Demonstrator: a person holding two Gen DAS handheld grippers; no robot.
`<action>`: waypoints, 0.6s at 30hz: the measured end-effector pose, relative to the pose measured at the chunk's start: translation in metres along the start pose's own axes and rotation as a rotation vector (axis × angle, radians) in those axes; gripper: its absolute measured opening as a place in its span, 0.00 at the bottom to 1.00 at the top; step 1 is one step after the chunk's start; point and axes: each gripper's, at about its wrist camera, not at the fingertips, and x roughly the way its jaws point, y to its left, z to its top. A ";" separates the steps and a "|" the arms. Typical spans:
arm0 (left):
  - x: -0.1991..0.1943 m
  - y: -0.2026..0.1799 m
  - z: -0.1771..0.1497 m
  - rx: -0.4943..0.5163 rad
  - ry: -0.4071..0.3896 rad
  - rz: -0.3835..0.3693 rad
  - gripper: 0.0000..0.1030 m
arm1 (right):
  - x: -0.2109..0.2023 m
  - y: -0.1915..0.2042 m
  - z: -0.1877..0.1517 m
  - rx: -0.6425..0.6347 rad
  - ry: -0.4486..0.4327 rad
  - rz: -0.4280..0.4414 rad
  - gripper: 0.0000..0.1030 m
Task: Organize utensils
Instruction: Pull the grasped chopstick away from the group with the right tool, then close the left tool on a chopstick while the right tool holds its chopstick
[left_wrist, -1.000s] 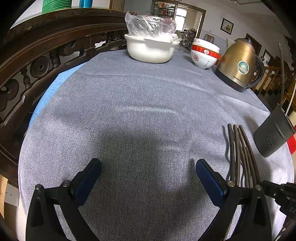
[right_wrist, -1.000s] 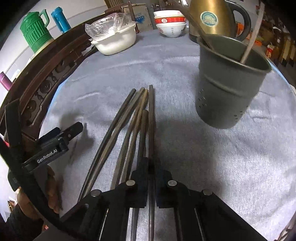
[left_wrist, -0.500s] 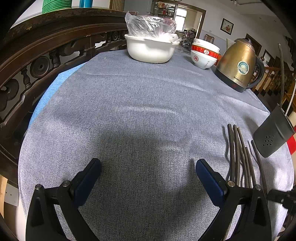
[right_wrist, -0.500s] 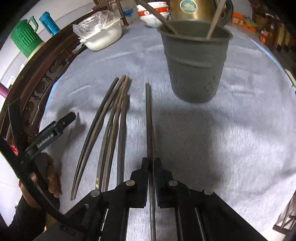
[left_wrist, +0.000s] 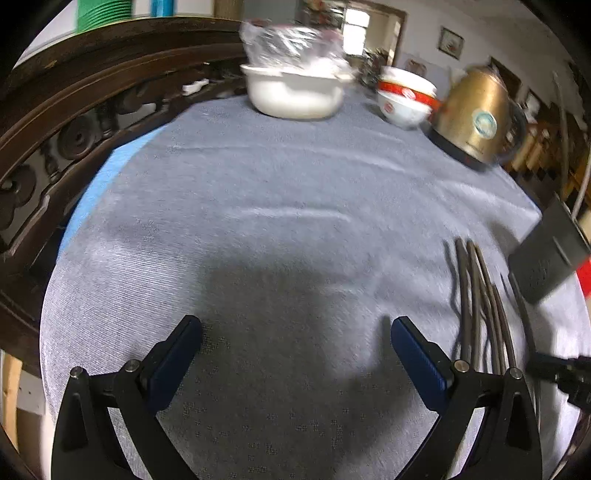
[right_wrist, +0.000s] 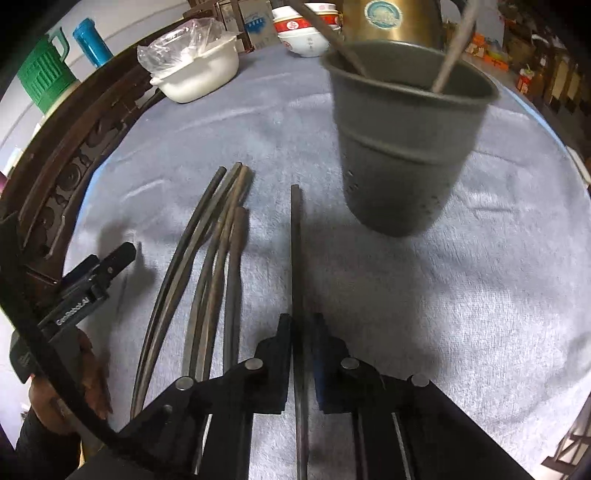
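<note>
Right tool (right_wrist: 300, 354) clamps one chopstick (right_wrist: 295, 236), long axis fwd along the fingers, tip aimed just left of the grey holder (right_wrist: 402, 162) ahead-right (nearer this arm). Left tool (left_wrist: 295, 354) wide, empty; spare chopsticks (right_wrist: 218, 266) on desk.

A gray cloth (left_wrist: 280, 192) covers the tabletop in front of the tongs. Far ahead of the left tongs sits a white bowl (left_wrist: 295, 94) with a crinkly plastic bag (left_wrist: 291, 46) in it. To its right are stacked red and white bowls (left_wrist: 404, 98), then a gold kettle (left_wrist: 476, 118). A dark carved wooden rail (left_wrist: 74, 107) curves along the left side. Behind it stand a green jug (right_wrist: 44, 74) and a blue bottle (right_wrist: 90, 40).
</note>
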 end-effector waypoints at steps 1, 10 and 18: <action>-0.001 -0.004 0.000 0.015 0.029 -0.022 0.98 | 0.000 -0.003 -0.001 0.005 -0.002 0.007 0.10; 0.004 -0.048 0.016 0.124 0.244 -0.158 0.85 | -0.006 -0.015 -0.005 0.017 -0.026 0.054 0.10; 0.012 -0.077 0.030 0.180 0.368 -0.124 0.70 | -0.008 -0.023 -0.009 0.031 -0.048 0.105 0.10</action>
